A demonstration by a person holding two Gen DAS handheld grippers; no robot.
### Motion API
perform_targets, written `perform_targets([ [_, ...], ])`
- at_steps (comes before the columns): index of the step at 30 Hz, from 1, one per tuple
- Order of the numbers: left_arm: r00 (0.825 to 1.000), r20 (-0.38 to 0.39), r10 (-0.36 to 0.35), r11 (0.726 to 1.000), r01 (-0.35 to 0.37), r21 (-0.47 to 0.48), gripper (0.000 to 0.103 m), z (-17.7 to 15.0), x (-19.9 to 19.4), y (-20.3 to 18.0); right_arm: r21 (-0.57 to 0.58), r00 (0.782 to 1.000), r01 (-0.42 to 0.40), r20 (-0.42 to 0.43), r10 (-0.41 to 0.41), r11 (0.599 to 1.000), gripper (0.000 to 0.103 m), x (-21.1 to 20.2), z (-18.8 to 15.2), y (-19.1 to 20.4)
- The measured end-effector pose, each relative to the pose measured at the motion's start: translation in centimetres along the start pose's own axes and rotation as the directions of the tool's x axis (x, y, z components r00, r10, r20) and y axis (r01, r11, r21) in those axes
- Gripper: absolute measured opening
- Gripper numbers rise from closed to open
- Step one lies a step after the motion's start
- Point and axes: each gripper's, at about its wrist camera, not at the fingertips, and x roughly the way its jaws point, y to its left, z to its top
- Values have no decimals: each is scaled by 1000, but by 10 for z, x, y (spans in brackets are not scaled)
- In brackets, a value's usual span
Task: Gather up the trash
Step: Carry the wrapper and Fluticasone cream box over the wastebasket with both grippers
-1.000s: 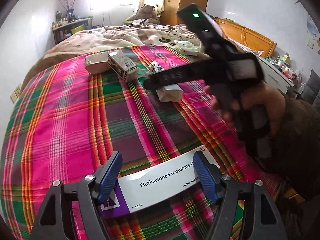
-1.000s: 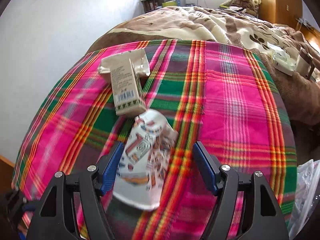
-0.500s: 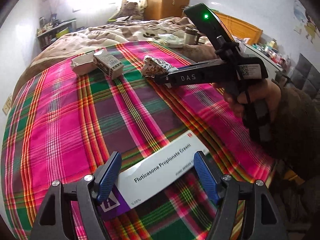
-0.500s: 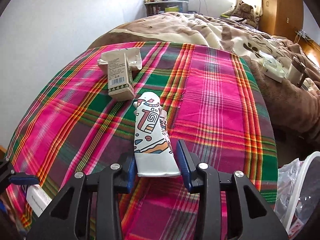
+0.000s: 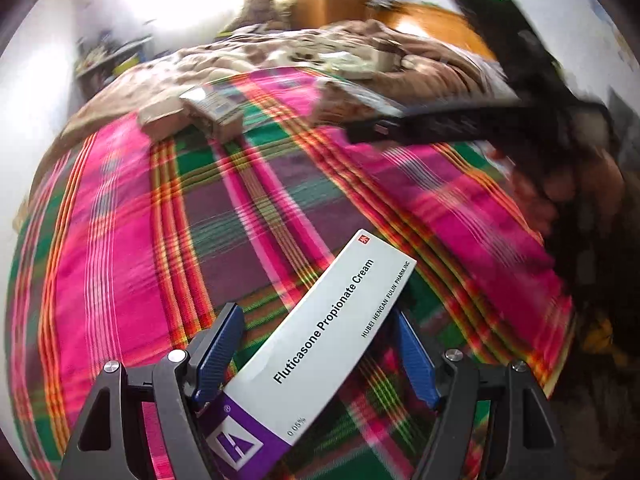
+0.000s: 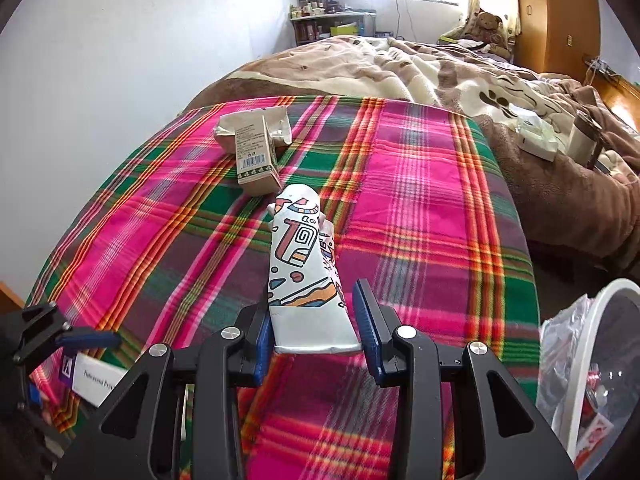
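My right gripper [image 6: 310,300] is shut on the base of a white packet with a colourful pattern [image 6: 298,256], which sticks up and forward above the plaid blanket [image 6: 420,200]. In the left wrist view this gripper [image 5: 356,134] and its packet [image 5: 352,98] are blurred, at the upper right. My left gripper [image 5: 314,312] is shut on a white and purple cream box [image 5: 320,336], which lies slanted between the blue fingers [image 5: 220,340]. That box [image 6: 96,380] also shows at the lower left of the right wrist view. Two beige cartons [image 6: 256,152] lie at the blanket's far left.
A white bin with a plastic liner [image 6: 592,320] stands off the bed's edge at the lower right. A brown and cream quilt [image 6: 400,64] lies beyond the plaid blanket, with a white wad [image 6: 536,140] and a cup [image 6: 582,140] on it. A hand [image 5: 580,184] holds the right gripper.
The right jaws closed on the patterned packet and raised it off the blanket. The cream box has turned to a steeper slant between the left fingers.
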Motion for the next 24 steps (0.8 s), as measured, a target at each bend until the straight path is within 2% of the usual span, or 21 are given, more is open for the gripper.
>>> perform_targets([
  [1, 1000, -4, 9, 999, -9, -44, 74, 0, 1, 4, 5, 1000, -1, 1, 1, 1000, 38, -2, -1, -2],
  [5, 999, -5, 52, 994, -52, -99, 74, -3, -2, 8, 21, 1000, -7, 10, 6, 1000, 38, -9, -9, -6],
  [10, 998, 9, 60, 982, -57, -180, 72, -9, -8, 12, 24, 999, -9, 34, 8, 1000, 38, -20, -18, -5],
  [12, 997, 18, 75, 978, -70, -198, 63, -9, -9, 11, 25, 999, -9, 40, 8, 1000, 38, -24, -22, -6],
  [14, 995, 20, 98, 973, -92, -210, 42, -10, -11, 10, 29, 999, -8, 48, 7, 1000, 38, -28, -25, -6],
  [15, 995, 29, 96, 972, -88, -217, 38, -10, -14, 10, 31, 999, -7, 54, 5, 999, 38, -31, -26, -6],
  [24, 993, 70, 100, 967, -80, -243, 38, -8, -25, -6, 53, 995, -7, 95, 2, 999, 38, -53, -38, -11],
])
